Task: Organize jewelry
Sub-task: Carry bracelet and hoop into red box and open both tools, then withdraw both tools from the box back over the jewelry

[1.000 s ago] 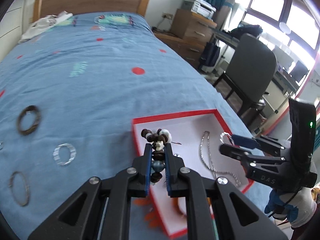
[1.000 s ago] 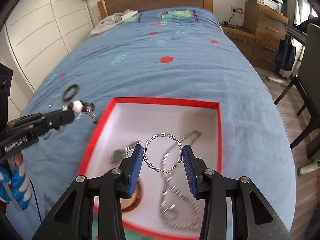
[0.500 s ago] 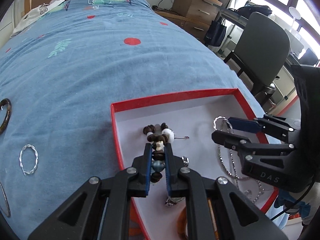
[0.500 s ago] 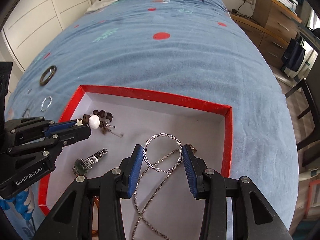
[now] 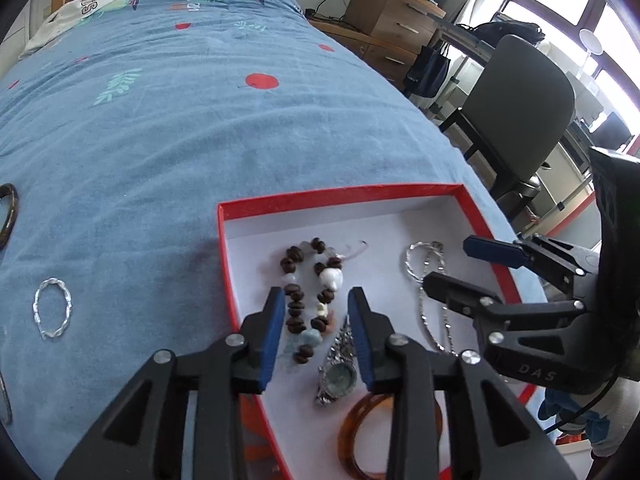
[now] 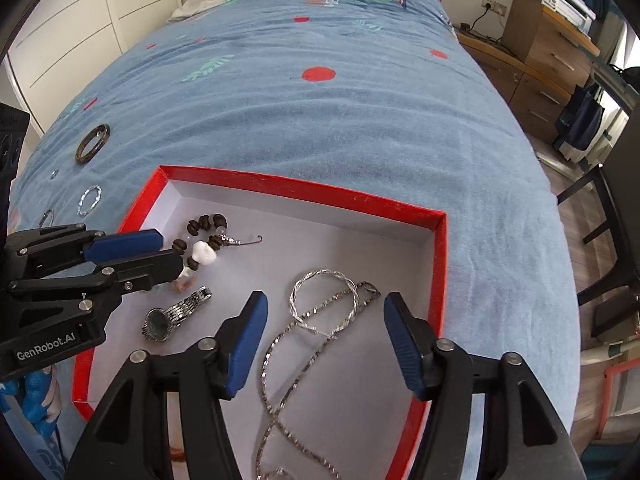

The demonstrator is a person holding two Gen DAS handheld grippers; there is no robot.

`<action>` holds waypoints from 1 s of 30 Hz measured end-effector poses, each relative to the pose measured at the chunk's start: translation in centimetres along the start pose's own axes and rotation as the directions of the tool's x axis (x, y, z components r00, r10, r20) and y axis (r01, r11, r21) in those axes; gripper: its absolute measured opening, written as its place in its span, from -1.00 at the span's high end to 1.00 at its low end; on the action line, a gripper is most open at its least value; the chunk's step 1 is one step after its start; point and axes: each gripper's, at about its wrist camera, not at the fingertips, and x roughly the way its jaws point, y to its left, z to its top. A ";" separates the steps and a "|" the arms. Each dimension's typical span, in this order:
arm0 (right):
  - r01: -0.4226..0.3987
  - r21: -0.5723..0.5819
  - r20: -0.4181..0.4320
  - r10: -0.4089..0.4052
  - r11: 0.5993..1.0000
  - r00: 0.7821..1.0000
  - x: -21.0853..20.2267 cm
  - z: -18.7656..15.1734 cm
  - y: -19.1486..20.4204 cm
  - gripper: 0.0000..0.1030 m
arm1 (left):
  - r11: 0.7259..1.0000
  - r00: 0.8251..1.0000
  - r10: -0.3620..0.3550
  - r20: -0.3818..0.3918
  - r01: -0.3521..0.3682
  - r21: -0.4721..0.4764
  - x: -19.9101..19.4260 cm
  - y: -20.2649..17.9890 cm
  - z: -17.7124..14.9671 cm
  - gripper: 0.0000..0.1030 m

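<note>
Both grippers' jaws were opening over the red box point(image 6: 439, 264): left gripper point(image 5: 316, 300) releasing a beaded bracelet point(image 5: 308, 300), right gripper point(image 6: 322, 312) a twisted silver hoop point(image 6: 320, 300).

Blue bedspread point(image 6: 360, 120) under red box point(image 6: 304, 190), dark bangle point(image 6: 93, 143), twisted ring point(image 5: 53, 313).

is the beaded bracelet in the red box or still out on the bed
In the box. The beaded bracelet lies on the white floor of the red box, between the opening left gripper pads.

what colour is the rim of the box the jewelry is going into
Red rim, white inside: the box shows best in the right wrist view.
</note>
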 end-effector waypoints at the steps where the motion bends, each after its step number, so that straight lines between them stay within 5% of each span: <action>1: 0.002 0.005 0.006 -0.002 1.000 1.000 -0.6 -0.2 -0.1 -0.17 | 1.000 1.000 0.003 0.004 -0.003 0.002 -0.5 -0.1 -0.1 0.37; 14: 0.000 0.060 0.136 -0.008 0.998 0.991 -11.2 -3.4 1.7 -0.33 | 0.997 0.995 0.064 0.080 -0.060 -0.047 -12.0 1.7 -4.8 0.26; 17: -0.020 0.060 0.172 0.009 0.998 0.985 -13.5 -4.2 3.8 -0.41 | 0.994 0.992 0.099 0.077 -0.095 -0.046 -14.8 2.9 -6.5 0.09; 30: -0.113 0.013 0.264 0.106 0.994 0.959 -18.7 -6.2 13.1 -0.56 | 0.954 0.942 0.295 0.161 -0.282 -0.097 -26.7 11.3 -14.9 -0.23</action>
